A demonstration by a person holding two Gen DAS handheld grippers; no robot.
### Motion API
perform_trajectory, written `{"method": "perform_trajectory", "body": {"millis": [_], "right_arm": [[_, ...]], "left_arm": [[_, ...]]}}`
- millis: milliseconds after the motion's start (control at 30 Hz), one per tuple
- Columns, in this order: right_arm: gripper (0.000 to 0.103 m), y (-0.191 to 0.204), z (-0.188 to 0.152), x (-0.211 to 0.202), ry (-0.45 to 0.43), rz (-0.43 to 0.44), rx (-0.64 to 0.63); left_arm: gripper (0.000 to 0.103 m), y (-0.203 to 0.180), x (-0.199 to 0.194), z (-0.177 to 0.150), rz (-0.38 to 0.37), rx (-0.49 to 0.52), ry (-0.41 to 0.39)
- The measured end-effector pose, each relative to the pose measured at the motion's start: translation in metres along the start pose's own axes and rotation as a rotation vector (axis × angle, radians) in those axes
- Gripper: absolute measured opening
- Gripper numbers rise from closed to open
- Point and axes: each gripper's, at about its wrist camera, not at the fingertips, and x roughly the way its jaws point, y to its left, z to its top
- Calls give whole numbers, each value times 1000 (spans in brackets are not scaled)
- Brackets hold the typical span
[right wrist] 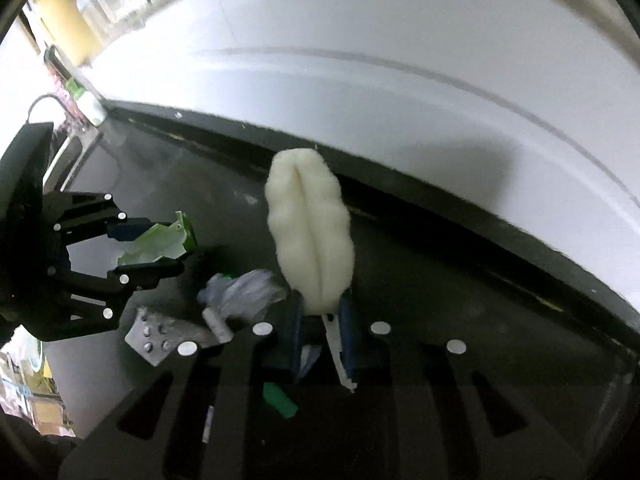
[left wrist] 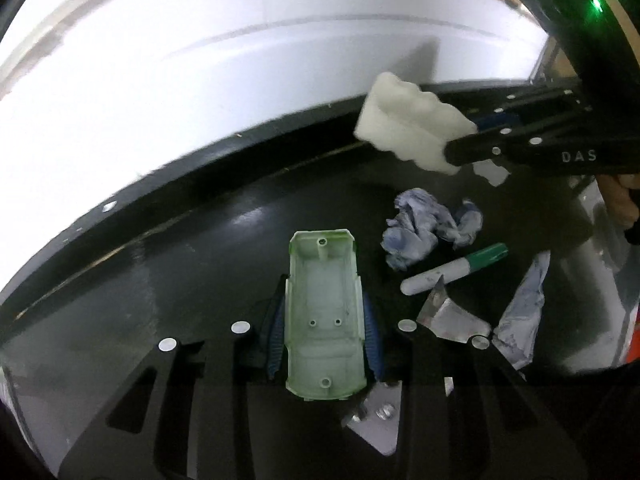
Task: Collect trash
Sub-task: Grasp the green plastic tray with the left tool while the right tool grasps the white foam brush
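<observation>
My left gripper (left wrist: pixel 326 332) is shut on a pale green plastic shell (left wrist: pixel 324 320), held above the black table; it also shows in the right wrist view (right wrist: pixel 160 246). My right gripper (right wrist: pixel 320 320) is shut on a white foam piece (right wrist: pixel 312 232), which appears in the left wrist view (left wrist: pixel 412 132) at upper right. On the table lie crumpled bluish paper (left wrist: pixel 424 228), a white marker with a green cap (left wrist: pixel 452 274), a torn foil scrap (left wrist: pixel 448 316) and a wrinkled wrapper (left wrist: pixel 524 316).
A grey metal bracket with screws (left wrist: pixel 376 420) lies under my left gripper. A white wall (left wrist: pixel 200 80) runs along the black table's (left wrist: pixel 160 272) far edge. The table's right edge is near the wrapper.
</observation>
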Motion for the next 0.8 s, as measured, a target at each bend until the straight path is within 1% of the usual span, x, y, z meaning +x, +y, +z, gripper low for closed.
{"method": "perform_trajectory", "body": {"millis": [100, 233, 300, 400, 433, 567, 700, 800], "right_arm": [[16, 2, -1, -18, -20, -10, 2], [16, 9, -10, -46, -44, -26, 0], [16, 10, -20, -61, -58, -33, 2], [16, 15, -39, -85, -76, -41, -5], [16, 14, -49, -95, -80, -45, -7], [16, 30, -78, -117, -94, -51, -14], [16, 46, -102, -128, -91, -51, -22], [16, 56, -114, -133, -88, -52, -38]], "left_arm": [[32, 0, -16, -5, 27, -28, -17], [32, -11, -49, -15, 71, -80, -43], [32, -32, -60, -15, 92, -108, -46], [32, -49, -83, -25, 128, -158, -54], [32, -56, -93, -35, 143, -176, -58], [32, -83, -118, -61, 177, -224, -60], [32, -97, -132, -86, 204, -260, -51], [32, -104, -146, -101, 219, -284, -53]]}}
